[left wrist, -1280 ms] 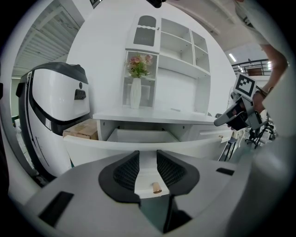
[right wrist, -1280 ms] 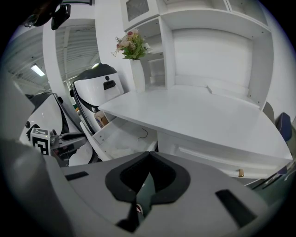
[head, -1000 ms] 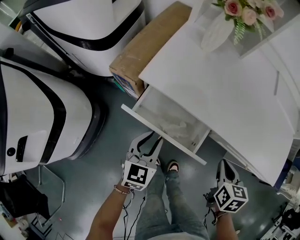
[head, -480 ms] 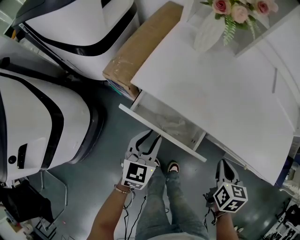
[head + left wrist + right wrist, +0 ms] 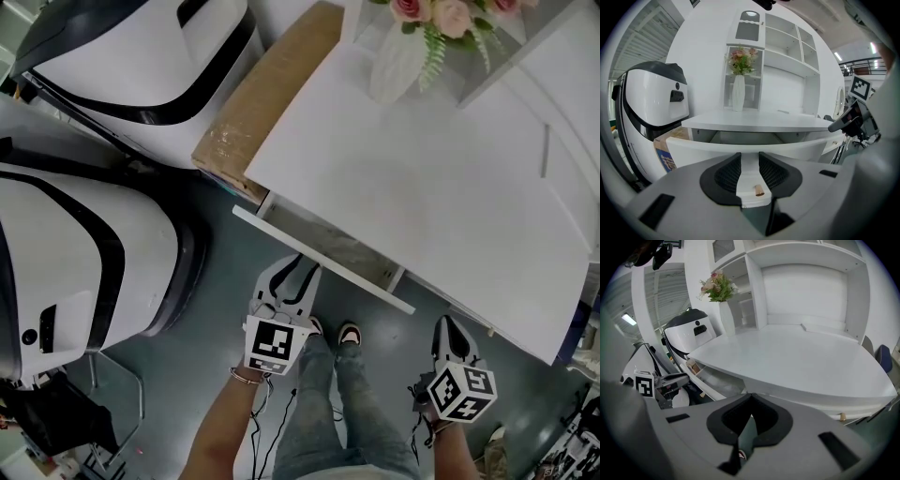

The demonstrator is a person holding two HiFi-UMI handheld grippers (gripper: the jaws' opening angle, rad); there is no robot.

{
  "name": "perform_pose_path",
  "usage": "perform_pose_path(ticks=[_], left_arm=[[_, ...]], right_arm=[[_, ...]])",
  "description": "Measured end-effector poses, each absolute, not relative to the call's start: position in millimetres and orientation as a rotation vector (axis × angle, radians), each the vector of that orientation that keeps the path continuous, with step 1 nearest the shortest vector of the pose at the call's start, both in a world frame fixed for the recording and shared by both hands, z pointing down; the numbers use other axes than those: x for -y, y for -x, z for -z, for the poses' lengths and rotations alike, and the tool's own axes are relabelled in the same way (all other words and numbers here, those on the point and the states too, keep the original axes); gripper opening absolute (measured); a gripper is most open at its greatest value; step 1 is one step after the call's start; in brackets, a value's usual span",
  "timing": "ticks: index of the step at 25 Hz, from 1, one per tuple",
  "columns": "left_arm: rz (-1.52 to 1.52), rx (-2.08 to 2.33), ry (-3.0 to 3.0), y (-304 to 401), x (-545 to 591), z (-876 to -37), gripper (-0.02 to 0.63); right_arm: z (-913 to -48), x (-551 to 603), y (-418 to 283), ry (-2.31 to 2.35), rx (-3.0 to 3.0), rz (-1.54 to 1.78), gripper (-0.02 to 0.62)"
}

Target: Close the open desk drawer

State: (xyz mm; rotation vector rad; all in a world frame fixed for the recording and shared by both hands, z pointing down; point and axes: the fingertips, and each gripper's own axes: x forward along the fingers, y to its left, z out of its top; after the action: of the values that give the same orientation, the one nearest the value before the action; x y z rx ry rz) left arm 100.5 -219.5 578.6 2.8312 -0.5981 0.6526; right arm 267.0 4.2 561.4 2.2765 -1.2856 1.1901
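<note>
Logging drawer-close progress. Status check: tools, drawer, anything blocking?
Left tool jaws slightly apart, at the drawer front. Right tool shut, empty, off to the side. Drawer partly open under the desk. No blocker visible.

**Three cameras set around one white desk**

The head view hangs high above the front edge of the desk (image 5: 412,178), looking steeply down on its top, the open drawer (image 5: 323,260) and the floor (image 5: 178,366) before it. The left gripper view sits low and close before the drawer front, about level with it, facing the desk's back shelves (image 5: 787,42). The right gripper view sits farther along the front edge, slightly above the desk top, facing across it. All three share the desk top, the drawer and the vase of flowers (image 5: 398,61).
</note>
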Motion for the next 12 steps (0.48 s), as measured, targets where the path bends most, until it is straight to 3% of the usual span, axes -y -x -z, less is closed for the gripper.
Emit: perform_pose_path(ticks=[12], left_arm=[[-0.648,0.601,-2.839,-122,232,-579,0.130]], right_arm=[[-568,-8,-269,-2.291,1.272,-1.231,0.008]])
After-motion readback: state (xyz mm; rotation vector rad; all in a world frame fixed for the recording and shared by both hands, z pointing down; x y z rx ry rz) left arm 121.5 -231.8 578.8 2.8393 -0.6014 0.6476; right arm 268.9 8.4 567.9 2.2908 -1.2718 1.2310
